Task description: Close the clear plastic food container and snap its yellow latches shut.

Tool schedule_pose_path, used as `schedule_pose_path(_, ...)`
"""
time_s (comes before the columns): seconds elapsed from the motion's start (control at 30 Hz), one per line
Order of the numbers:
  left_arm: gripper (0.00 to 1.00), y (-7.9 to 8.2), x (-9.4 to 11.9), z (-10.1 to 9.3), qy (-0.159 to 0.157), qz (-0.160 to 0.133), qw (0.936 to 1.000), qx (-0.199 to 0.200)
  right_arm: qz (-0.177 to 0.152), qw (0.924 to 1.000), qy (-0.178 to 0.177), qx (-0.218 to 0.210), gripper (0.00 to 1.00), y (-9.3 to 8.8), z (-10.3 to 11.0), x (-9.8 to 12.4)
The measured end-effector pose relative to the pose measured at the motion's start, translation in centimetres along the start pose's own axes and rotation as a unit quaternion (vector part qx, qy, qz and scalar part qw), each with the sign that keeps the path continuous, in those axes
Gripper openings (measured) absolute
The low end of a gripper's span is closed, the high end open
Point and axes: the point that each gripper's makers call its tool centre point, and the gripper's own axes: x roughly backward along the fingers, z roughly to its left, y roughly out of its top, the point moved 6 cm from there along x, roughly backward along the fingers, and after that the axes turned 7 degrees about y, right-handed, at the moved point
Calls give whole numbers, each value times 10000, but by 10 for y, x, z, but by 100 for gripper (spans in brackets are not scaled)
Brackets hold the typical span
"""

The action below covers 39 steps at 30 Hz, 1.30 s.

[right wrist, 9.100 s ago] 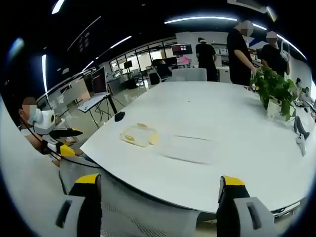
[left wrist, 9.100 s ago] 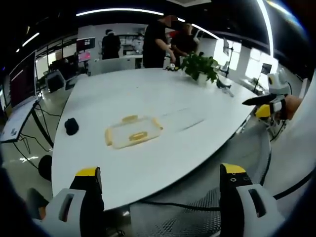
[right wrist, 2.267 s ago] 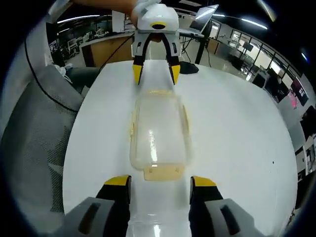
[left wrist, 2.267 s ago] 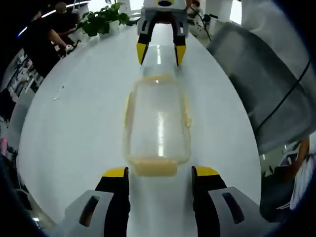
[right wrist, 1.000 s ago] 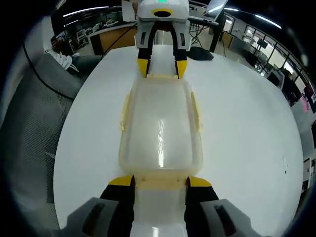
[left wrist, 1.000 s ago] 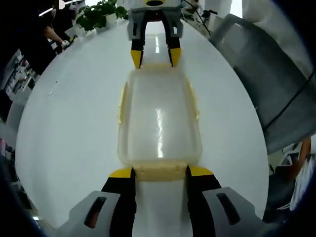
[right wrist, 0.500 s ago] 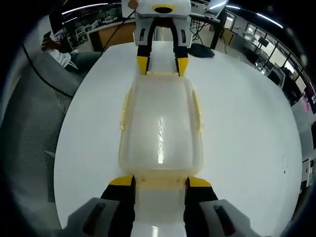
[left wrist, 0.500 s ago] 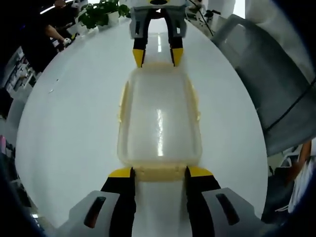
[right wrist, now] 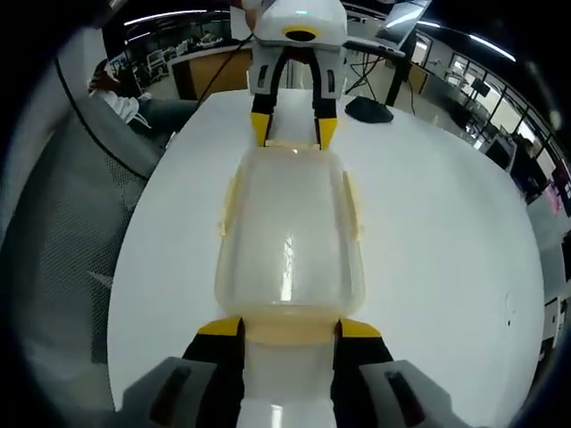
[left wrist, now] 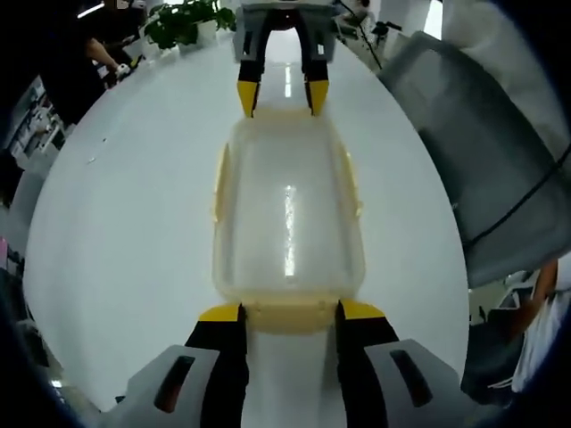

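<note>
A clear rectangular plastic food container [left wrist: 287, 214] with its lid on is lying lengthwise on the white oval worktop [left wrist: 125, 205], near the edge facing a grey mesh chair [left wrist: 486, 152]. The left gripper [left wrist: 289, 314] is bracketing the near yellow end latch [left wrist: 289, 314] between narrowly spread fingers [left wrist: 219, 314]. The right gripper [right wrist: 287, 330] is straddling the opposite yellow end latch [right wrist: 287, 331] likewise, fingers [right wrist: 359, 329] narrow. The yellow side latches [right wrist: 228, 207] are standing out from the container's long walls.

White counter [left wrist: 134, 223] underneath, potted plant [left wrist: 183, 20] at its far end, grey mesh chair [right wrist: 76, 232] alongside, black mouse [right wrist: 368, 109] resting on top.
</note>
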Motion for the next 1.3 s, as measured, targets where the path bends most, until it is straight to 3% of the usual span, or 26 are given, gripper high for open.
schedule_pose_path(0.4, 36, 25, 38, -3, 82, -93, 9999, 22, -214, 9997, 83, -16, 36, 12, 12, 42)
schedule_pose_path(0.73, 36, 48, 54, -8, 145, -11, 9999, -81, -352, 9994, -5, 15, 36, 9, 24, 66)
schedule_pose_path(0.97, 36, 74, 59, -12, 170, -23, 9998, -92, -397, 9992, -47, -14, 36, -5, 32, 85)
schedule_pose_path(1.3, 36, 113, 50, -18, 186, -51, 9997, -163, -324, 9994, -148, -31, 36, -34, 45, 113)
